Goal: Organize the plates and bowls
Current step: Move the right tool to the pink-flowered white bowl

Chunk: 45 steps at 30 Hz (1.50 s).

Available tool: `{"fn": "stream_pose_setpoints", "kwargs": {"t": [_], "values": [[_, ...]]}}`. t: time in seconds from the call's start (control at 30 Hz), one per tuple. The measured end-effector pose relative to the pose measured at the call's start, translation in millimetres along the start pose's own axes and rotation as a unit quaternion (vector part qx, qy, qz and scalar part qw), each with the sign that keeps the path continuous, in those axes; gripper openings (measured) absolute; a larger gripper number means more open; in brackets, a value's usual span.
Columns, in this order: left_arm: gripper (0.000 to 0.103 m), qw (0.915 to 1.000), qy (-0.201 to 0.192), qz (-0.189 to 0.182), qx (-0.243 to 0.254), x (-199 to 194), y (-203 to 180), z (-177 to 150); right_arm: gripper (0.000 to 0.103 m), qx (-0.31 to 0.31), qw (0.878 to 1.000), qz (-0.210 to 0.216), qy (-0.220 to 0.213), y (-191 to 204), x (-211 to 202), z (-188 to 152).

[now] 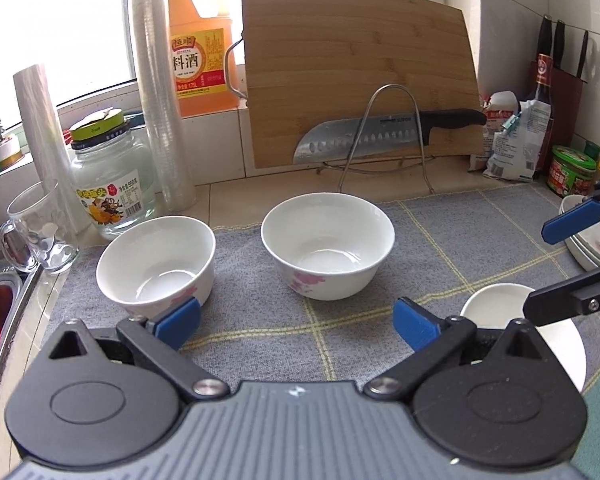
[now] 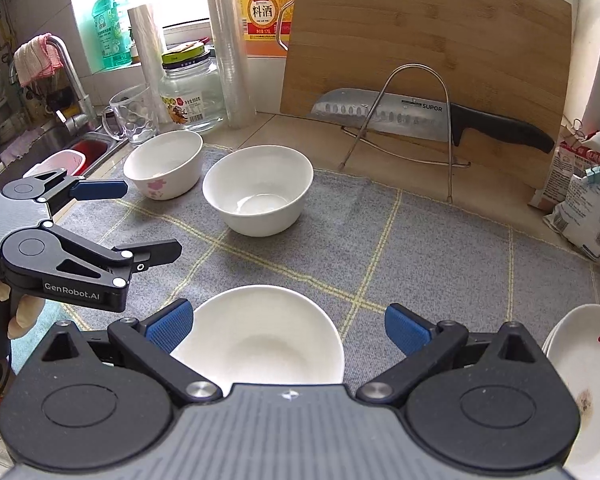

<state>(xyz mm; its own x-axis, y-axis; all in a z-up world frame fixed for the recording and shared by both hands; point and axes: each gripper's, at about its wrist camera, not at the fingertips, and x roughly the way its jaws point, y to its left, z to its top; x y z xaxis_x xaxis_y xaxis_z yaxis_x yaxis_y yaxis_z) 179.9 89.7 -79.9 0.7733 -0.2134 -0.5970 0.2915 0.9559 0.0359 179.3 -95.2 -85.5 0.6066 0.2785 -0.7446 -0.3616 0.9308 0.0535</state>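
- Two deep white bowls stand upright, mouths up, on the grey checked mat [image 2: 440, 240]; being round, they show no long axis.
- The left bowl [image 2: 164, 170] sits at the mat's far-left corner near the glass mug [image 2: 134, 116], its pink flower print facing the right wrist camera.
- The middle bowl [image 2: 258, 192] stands just beside it, apart; its flowers show only in the left wrist view.
- One shallower white bowl [image 2: 260, 336] lies nearest, upright, on the mat's front part.
- At the right edge, a stack of plates [image 2: 588, 364] lies flat, at least two; the exact count is unclear.
- The left gripper [image 1: 296, 322] has its jaws spread wide, empty, above the mat before the two deep bowls.
- The right gripper [image 2: 286, 326] is also wide apart, gripping nothing, over the shallow bowl.
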Motion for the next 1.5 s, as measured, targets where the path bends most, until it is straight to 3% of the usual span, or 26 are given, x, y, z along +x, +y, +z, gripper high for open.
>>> {"fn": "stream_pose_setpoints", "kwargs": {"t": [0.2,0.53,1.0,1.5], "values": [[0.102,0.9995,0.005,0.022,-0.023,10,-5,5,0.103,-0.032,0.999,0.034,0.011,-14,14,33],[0.102,0.9998,0.015,0.007,-0.011,35,-9,9,0.103,-0.036,0.996,0.073,0.033,-28,45,78],[0.102,0.9994,0.022,-0.023,0.015,56,-10,7,0.103,-0.045,0.992,0.100,0.069,-28,87,107],[0.099,0.9982,0.013,-0.034,0.048,63,-10,8,0.103,-0.052,0.990,0.110,0.071,-21,107,122]]}}
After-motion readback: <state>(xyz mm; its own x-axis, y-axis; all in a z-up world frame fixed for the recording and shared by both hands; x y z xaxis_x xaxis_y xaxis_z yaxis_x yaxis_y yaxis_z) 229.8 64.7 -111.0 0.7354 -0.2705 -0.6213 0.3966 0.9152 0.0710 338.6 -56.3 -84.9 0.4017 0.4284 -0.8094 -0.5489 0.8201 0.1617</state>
